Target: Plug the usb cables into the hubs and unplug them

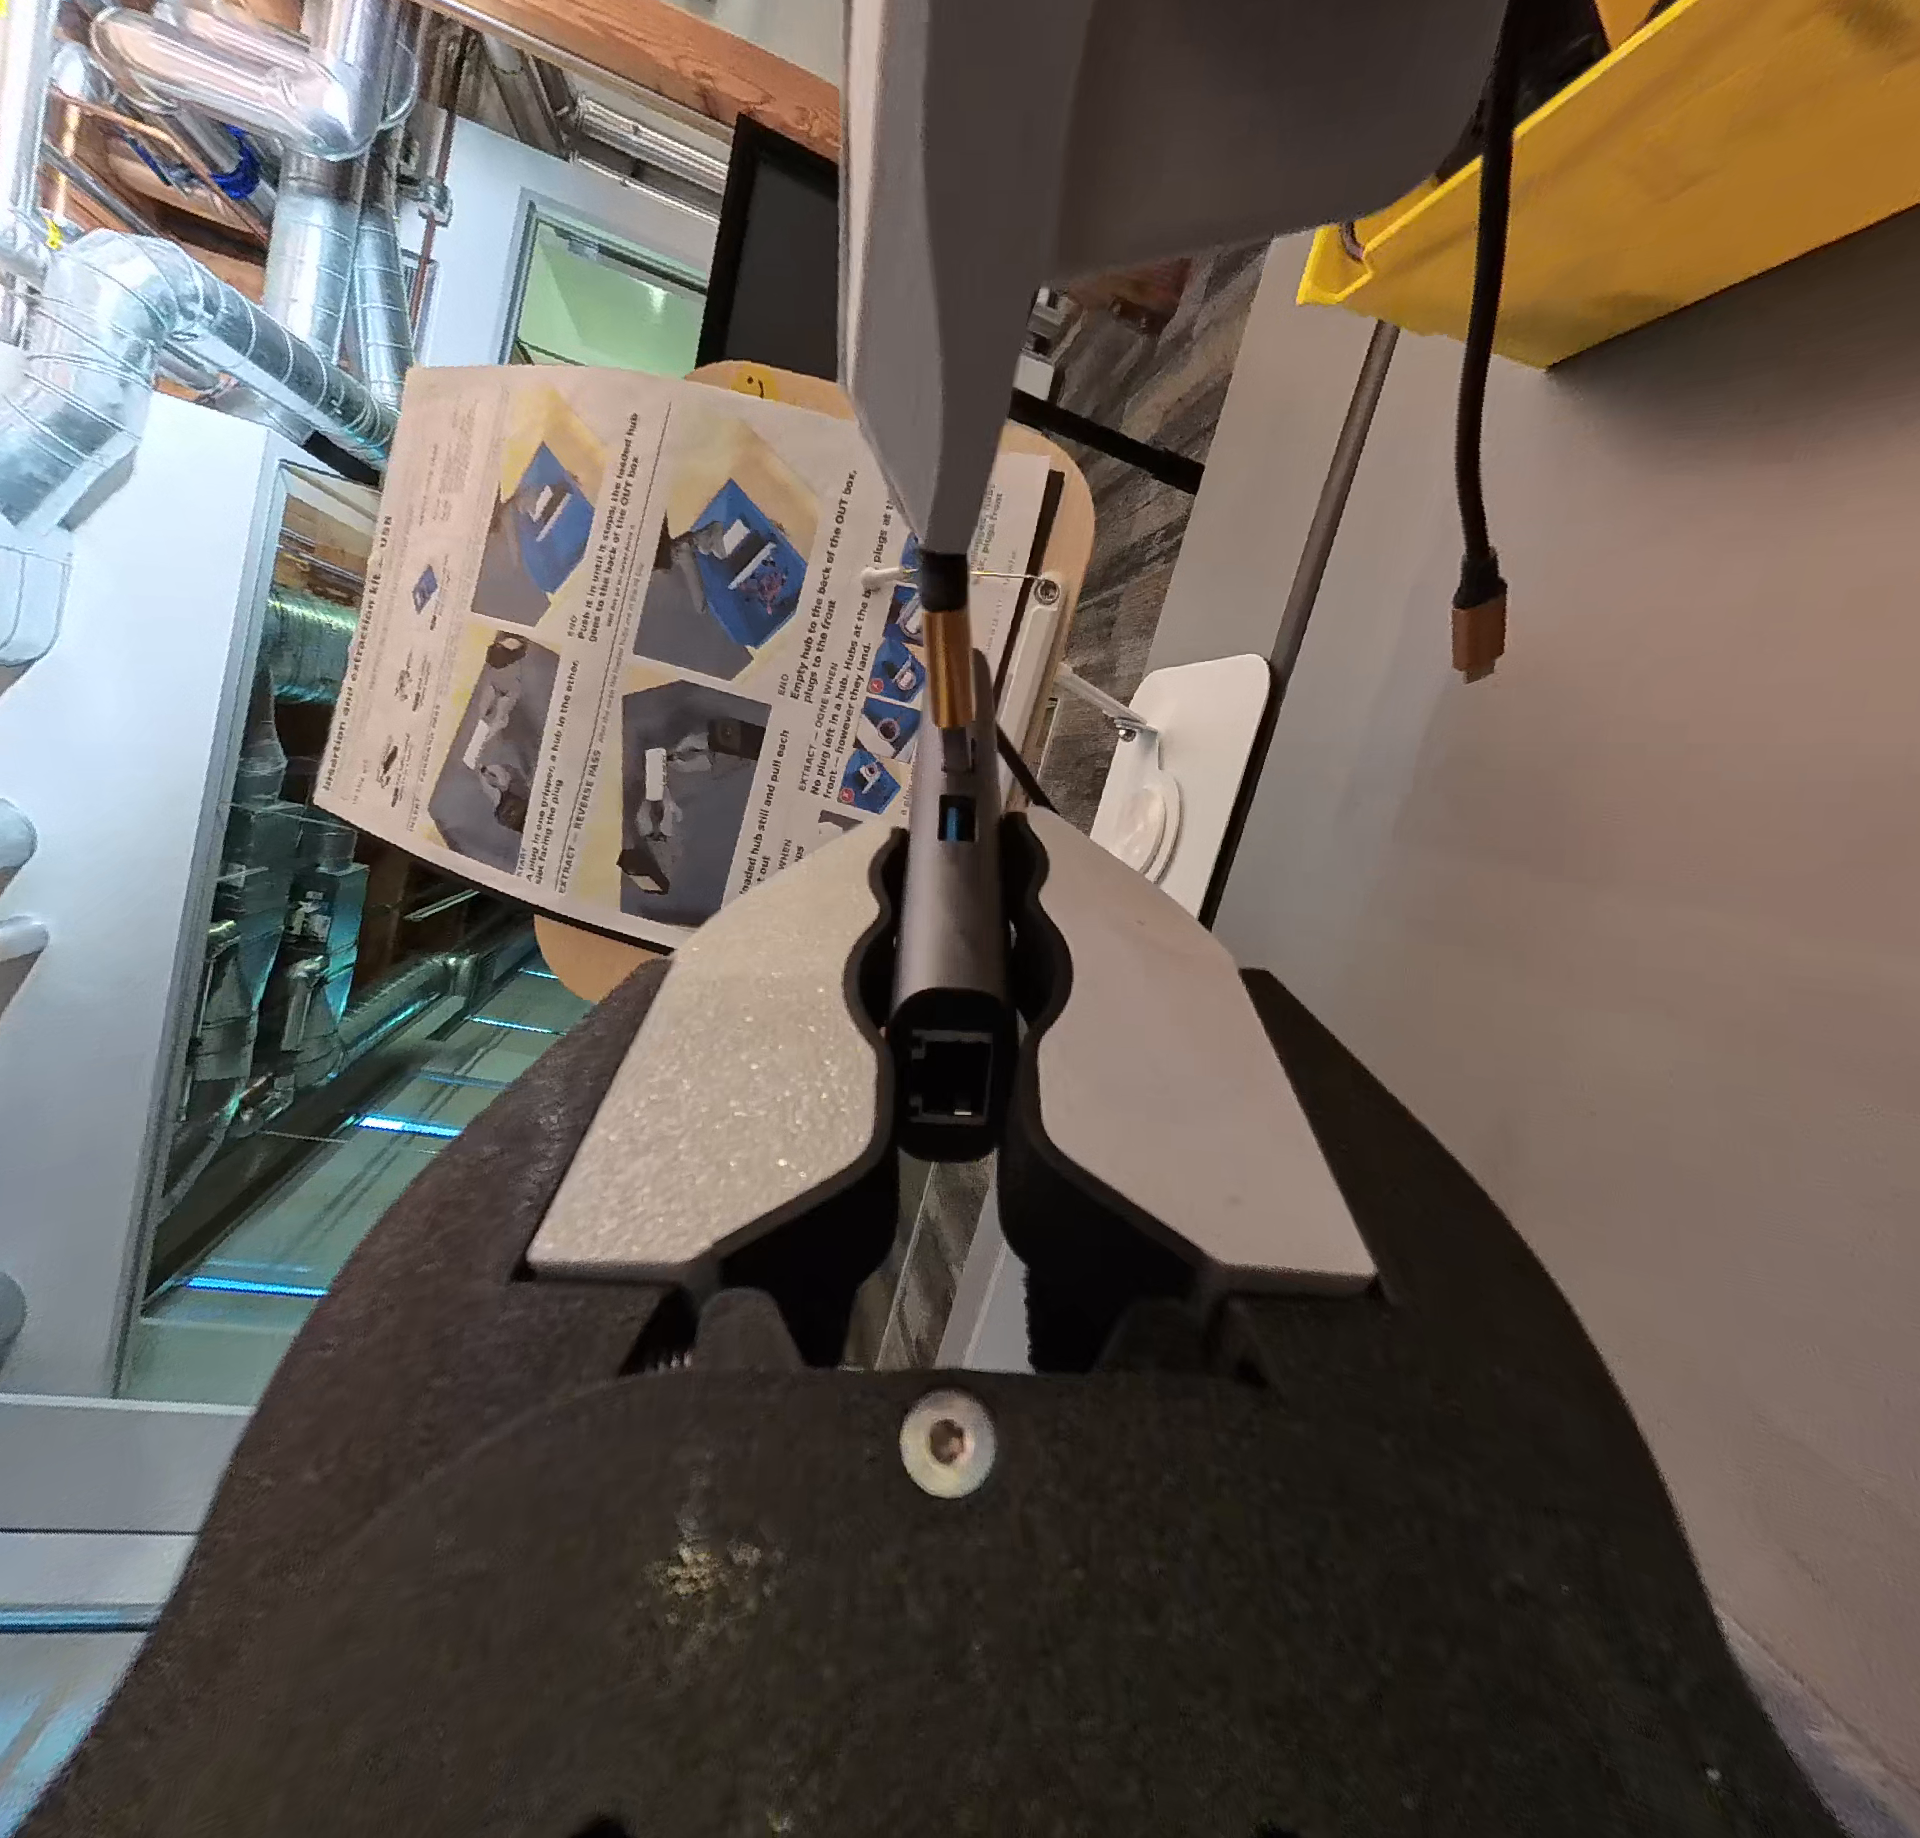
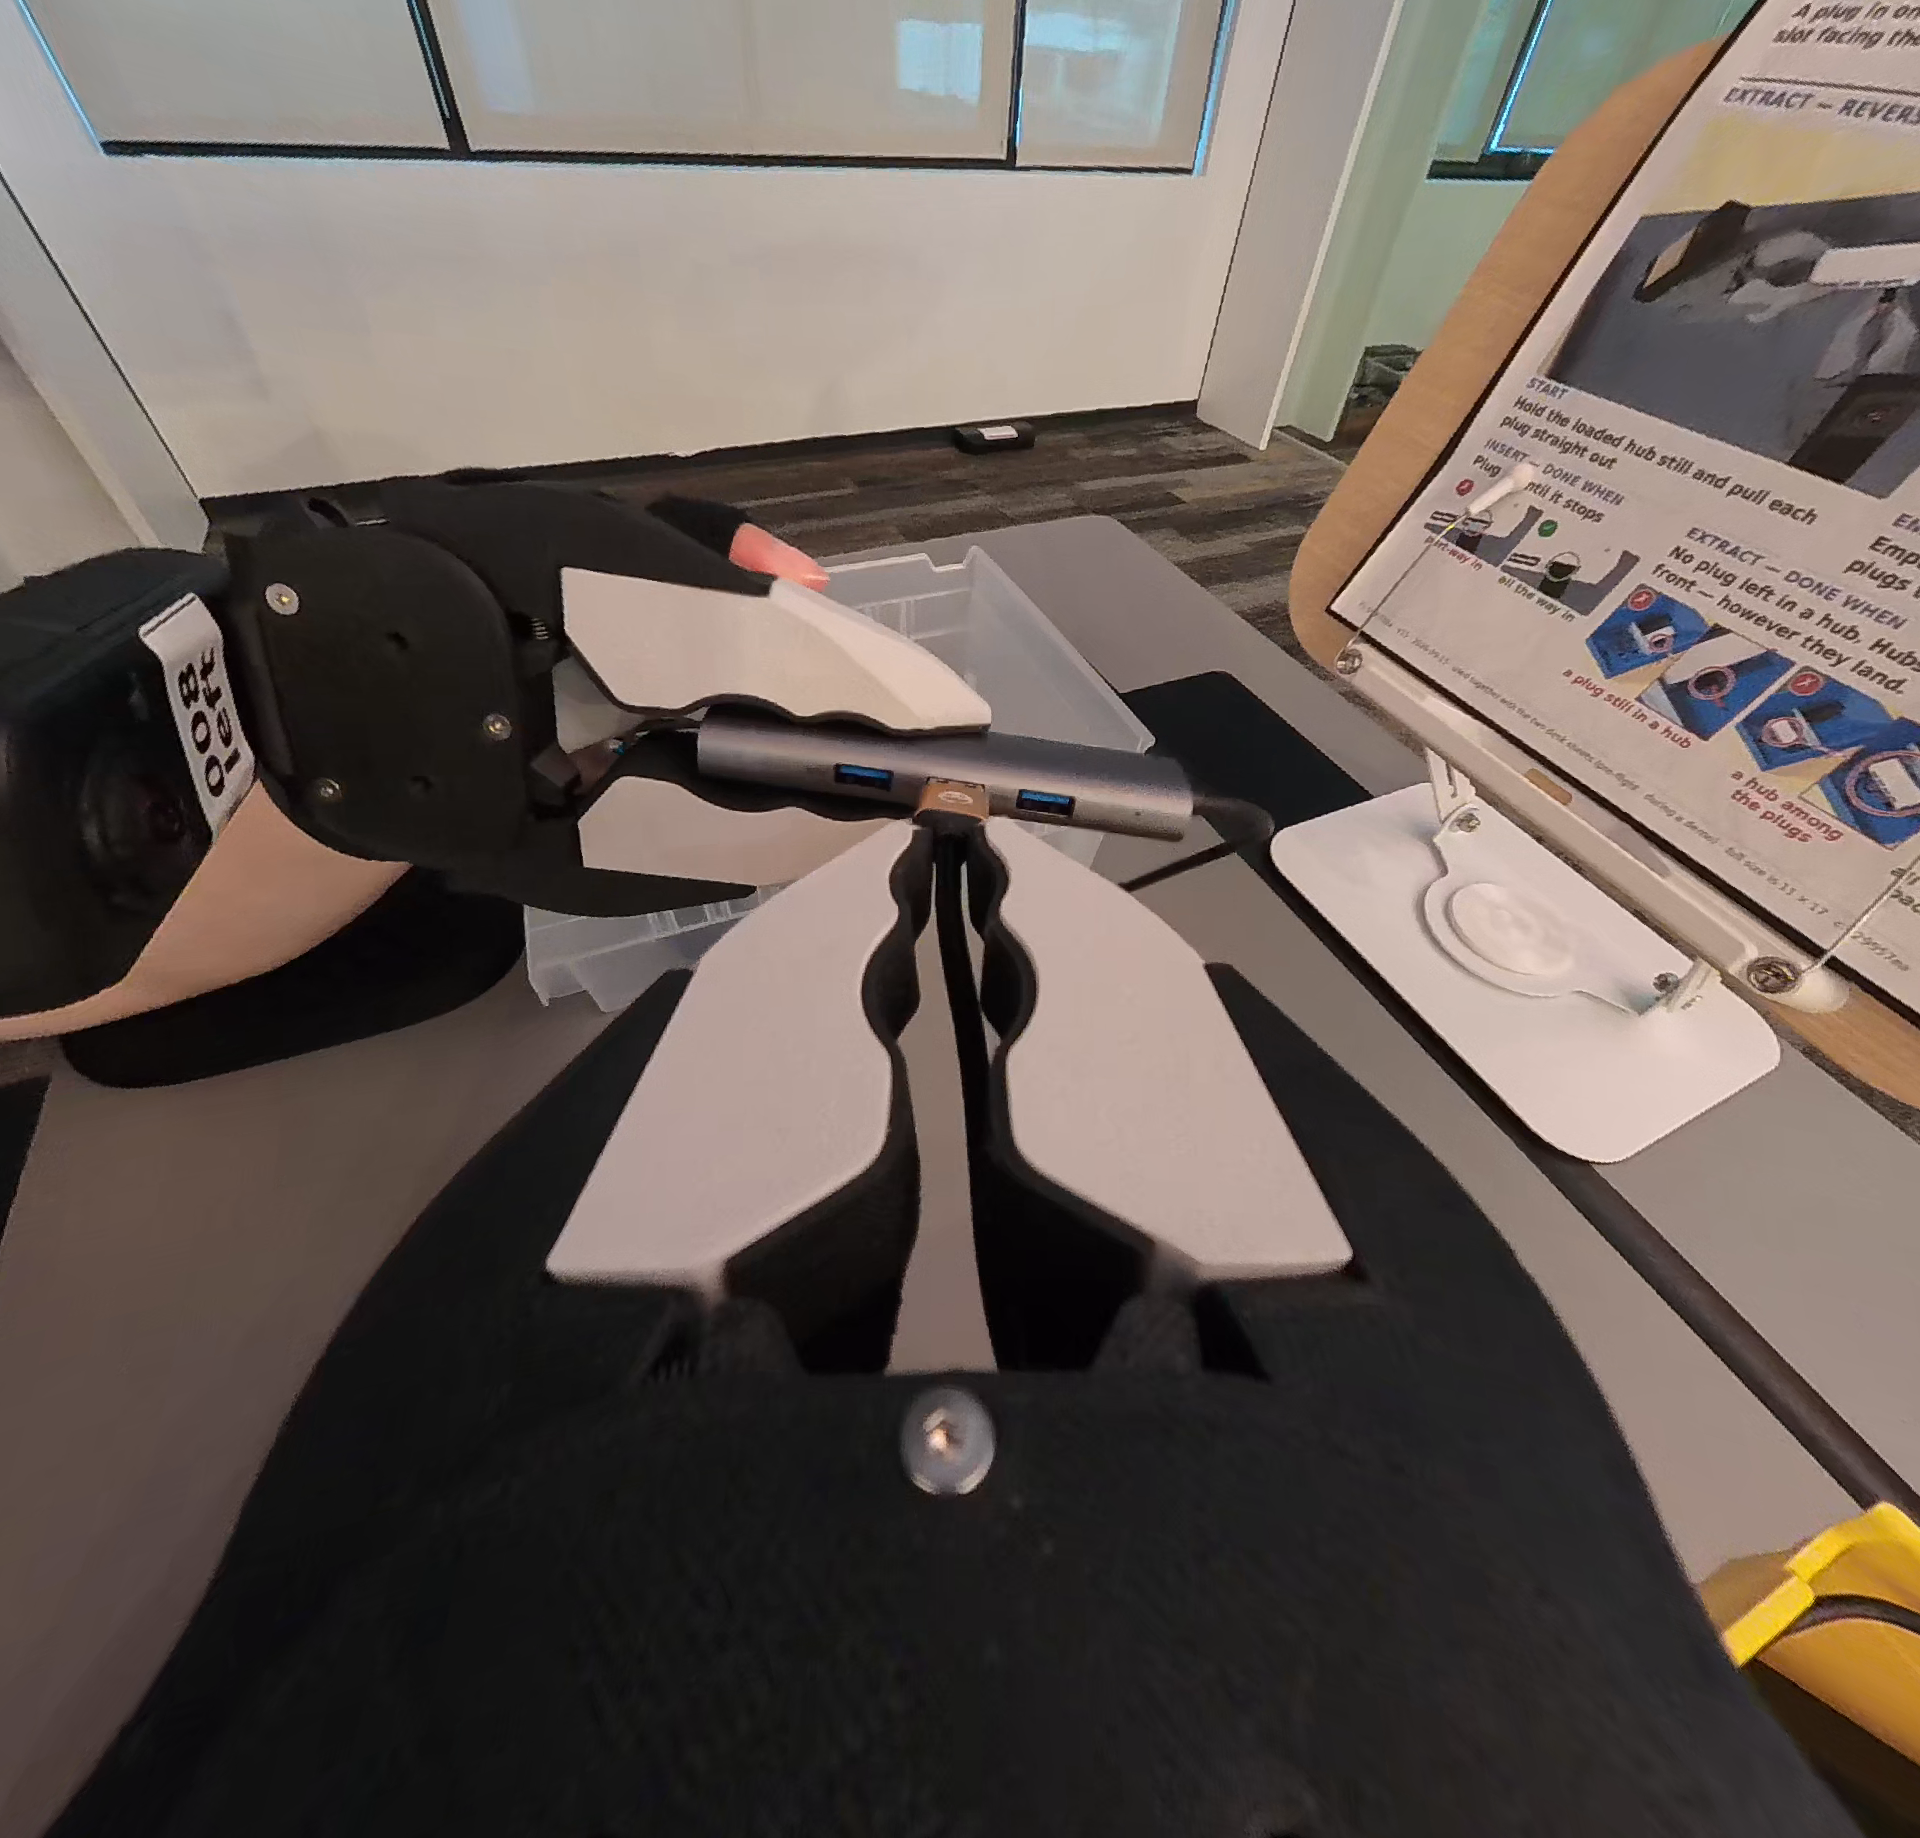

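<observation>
Left tongs [image 2: 821,749] pinching grey USB hub [image 2: 935,762] level, ports outward for access; right tongs [image 2: 948,853] clamped on gold-collared USB plug [image 2: 948,799], apparently seated in middle port.

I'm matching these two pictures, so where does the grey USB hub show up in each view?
Left wrist view: grey USB hub at centre, seen end-on.
Right wrist view: hub just above centre, seen side-on.
Shared landmark: the instruction sheet on its stand.
</observation>
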`<state>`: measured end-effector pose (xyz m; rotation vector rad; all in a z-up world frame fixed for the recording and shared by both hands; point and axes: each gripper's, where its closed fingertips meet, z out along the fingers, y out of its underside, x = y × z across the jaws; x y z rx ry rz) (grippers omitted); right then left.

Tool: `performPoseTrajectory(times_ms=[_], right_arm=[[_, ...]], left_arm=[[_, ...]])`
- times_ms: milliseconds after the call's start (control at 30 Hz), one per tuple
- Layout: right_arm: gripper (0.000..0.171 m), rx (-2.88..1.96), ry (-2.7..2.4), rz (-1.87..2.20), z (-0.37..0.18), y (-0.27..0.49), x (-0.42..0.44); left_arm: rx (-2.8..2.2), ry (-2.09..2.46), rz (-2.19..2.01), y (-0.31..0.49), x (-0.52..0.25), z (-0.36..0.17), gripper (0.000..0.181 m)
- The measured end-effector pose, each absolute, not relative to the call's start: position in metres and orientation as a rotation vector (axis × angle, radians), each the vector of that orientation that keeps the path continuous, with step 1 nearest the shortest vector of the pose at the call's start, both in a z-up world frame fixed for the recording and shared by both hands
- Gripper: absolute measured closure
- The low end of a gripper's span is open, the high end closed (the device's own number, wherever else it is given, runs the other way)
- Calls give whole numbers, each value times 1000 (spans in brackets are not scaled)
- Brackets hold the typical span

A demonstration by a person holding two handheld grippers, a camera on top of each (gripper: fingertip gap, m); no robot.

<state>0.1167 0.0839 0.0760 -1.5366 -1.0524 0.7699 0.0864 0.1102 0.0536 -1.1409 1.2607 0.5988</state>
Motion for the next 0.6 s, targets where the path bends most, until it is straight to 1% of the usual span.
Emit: performPoseTrajectory(times_ms=[167, 300, 600], right_arm=[[163, -1549, -1081, 748, 74, 82, 116], [163, -1501, -1056, 740, 84, 79, 114], [163, -1517, -1080, 714, 86, 77, 122]], left_arm=[[-1146, 1224, 578, 109, 84, 60, 165], [-1109, 1223, 609, 105, 82, 67, 165], [-1082, 1218, 619, 100, 90, 67, 165]])
